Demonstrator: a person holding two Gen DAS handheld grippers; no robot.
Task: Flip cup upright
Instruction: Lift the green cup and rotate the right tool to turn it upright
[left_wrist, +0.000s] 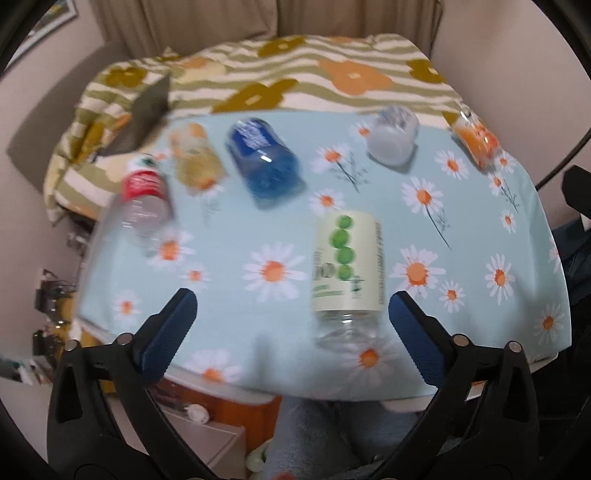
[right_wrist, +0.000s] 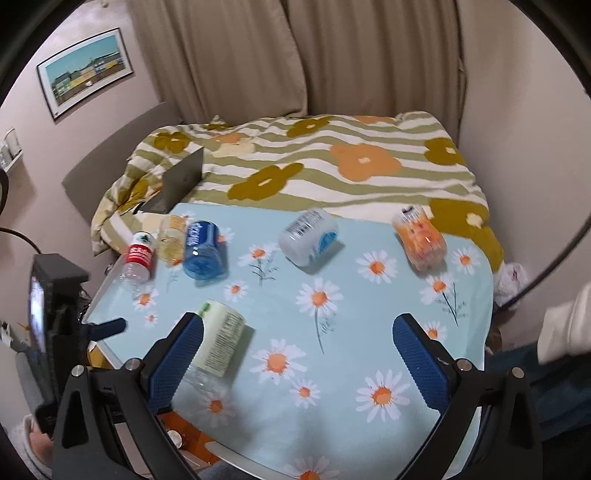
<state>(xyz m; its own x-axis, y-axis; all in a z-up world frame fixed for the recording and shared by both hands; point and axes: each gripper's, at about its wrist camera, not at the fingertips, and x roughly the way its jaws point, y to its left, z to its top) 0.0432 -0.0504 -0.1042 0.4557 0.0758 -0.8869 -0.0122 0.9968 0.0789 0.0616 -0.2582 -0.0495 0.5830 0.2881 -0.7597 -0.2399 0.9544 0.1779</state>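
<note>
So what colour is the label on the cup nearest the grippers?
Pale cream-yellow with green dots, on the nearest cup; clearest in the left wrist view.

Six cut-off bottle cups sat on the daisy-print worktop, none with its mouth up as far as could be told. The nearest, a clear cup with a pale green-dotted label, stood base-up at the near edge. Along the far side stood a red-labelled clear cup at the left edge, a yellowish cup just beside it, and a blue cup touching or nearly touching that one. A frosted white cup sat apart in the middle, and an orange cup near the right corner.
</note>
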